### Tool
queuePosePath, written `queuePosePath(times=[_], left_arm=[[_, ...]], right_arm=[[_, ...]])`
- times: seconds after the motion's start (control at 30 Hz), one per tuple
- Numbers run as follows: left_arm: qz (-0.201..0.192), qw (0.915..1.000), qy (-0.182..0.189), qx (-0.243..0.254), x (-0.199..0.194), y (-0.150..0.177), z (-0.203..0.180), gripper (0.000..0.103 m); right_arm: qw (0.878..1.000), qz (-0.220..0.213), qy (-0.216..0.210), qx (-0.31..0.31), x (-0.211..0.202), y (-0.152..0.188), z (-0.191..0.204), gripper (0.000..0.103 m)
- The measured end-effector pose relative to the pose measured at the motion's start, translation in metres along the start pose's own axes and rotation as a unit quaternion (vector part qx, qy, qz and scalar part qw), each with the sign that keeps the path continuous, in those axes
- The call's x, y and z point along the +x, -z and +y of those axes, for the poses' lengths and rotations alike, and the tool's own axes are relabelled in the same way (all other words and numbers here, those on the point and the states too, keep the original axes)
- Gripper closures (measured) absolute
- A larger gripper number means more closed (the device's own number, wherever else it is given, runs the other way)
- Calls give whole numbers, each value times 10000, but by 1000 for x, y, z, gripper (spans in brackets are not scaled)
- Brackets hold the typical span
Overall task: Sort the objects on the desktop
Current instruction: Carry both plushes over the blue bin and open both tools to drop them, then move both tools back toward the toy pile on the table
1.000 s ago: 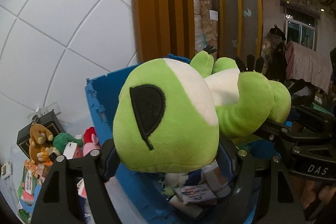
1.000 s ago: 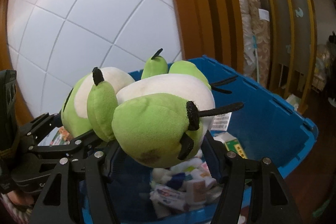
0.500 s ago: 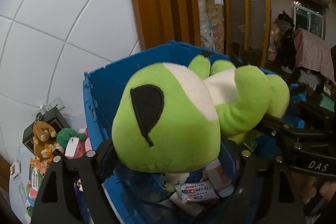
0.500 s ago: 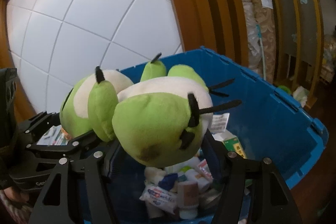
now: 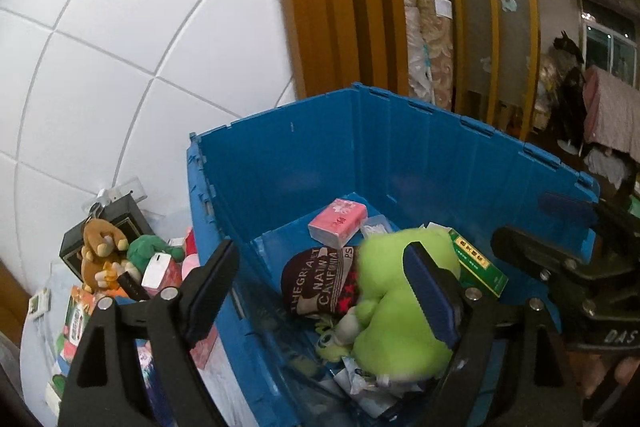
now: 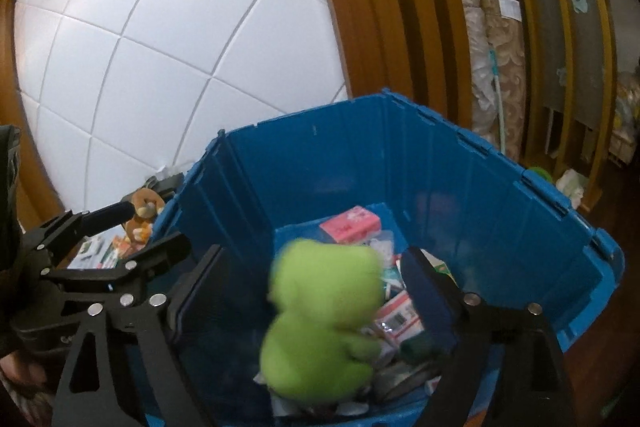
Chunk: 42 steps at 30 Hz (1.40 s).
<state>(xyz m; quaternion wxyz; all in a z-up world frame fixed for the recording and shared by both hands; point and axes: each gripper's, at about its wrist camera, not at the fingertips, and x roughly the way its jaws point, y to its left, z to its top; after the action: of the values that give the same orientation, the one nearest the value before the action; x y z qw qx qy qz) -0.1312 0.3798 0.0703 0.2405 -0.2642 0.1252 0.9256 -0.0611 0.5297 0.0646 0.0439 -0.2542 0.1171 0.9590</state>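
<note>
The green plush frog (image 6: 320,319) lies blurred inside the blue crate (image 5: 400,155) among boxes, probably just landing. The left gripper (image 5: 320,291) and right gripper (image 6: 308,291) both gape empty above it. It looks soft and light; its body gives the surest hold.

Both grippers spread wide, holding nothing

The left gripper (image 5: 320,279) and the right gripper (image 6: 312,279) hang side by side, angled downward, each with its jaws parted and nothing between the pads; each one's black frame shows in the other's view.
</note>
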Motion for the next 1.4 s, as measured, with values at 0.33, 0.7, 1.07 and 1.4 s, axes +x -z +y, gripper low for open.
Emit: queuePosePath(times=[0.33, 0.7, 1.07, 1.4], left_arm=[[-496, 9963, -668, -234, -42, 15, 32, 19], [-249, 9845, -1504, -870, -59, 58, 114, 19], [186, 9657, -2033, -1602, -70, 123, 217, 19], [839, 9393, -2553, -2133, -92, 209, 323, 19]], right_arm=[[9993, -210, 24, -303, -13, -1, 27, 0], [9931, -137, -635, -981, 3, 2, 109, 0], [9764, 51, -1317, -1713, 25, 15, 214, 0], [9644, 580, -1667, -1969, 65, 46, 298, 0]])
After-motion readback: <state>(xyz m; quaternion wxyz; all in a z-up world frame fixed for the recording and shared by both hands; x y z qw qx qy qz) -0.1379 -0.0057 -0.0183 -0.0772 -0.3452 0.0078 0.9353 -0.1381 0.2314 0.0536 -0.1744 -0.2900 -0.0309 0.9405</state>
